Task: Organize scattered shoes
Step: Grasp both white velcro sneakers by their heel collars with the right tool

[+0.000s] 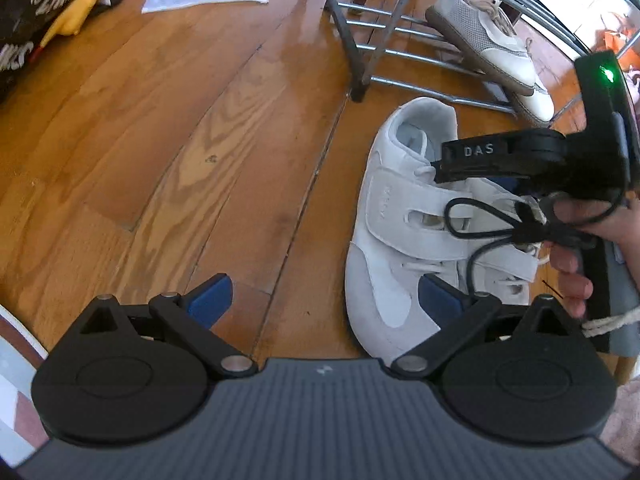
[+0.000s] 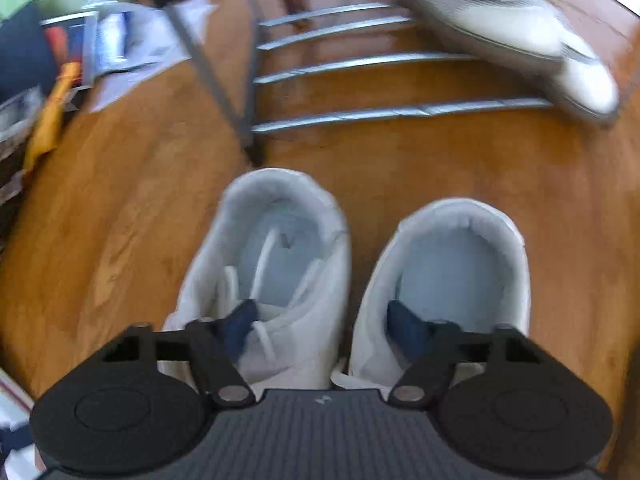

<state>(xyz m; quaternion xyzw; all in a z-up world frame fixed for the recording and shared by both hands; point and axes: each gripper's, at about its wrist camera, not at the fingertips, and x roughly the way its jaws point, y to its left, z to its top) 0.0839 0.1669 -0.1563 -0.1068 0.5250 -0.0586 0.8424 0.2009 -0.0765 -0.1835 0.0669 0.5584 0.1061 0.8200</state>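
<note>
Wood floor (image 2: 120, 220): white sneaker pair (image 2: 276, 264) parallel, heels toward rack (image 2: 360, 60); both claws apart, empty.

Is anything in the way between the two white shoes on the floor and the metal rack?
Nothing visible. Only bare wooden floor lies between the two white shoes and the metal rack. One beige shoe already sits on its right side.

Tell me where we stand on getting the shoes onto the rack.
Done: one beige mesh shoe sits tilted on the metal rack. In hand: the right gripper is down over the white pair, one finger in the left white sneaker, the other in the right white sneaker, both on the floor. The left gripper is open, holding nothing. Left: racking that pair.
</note>
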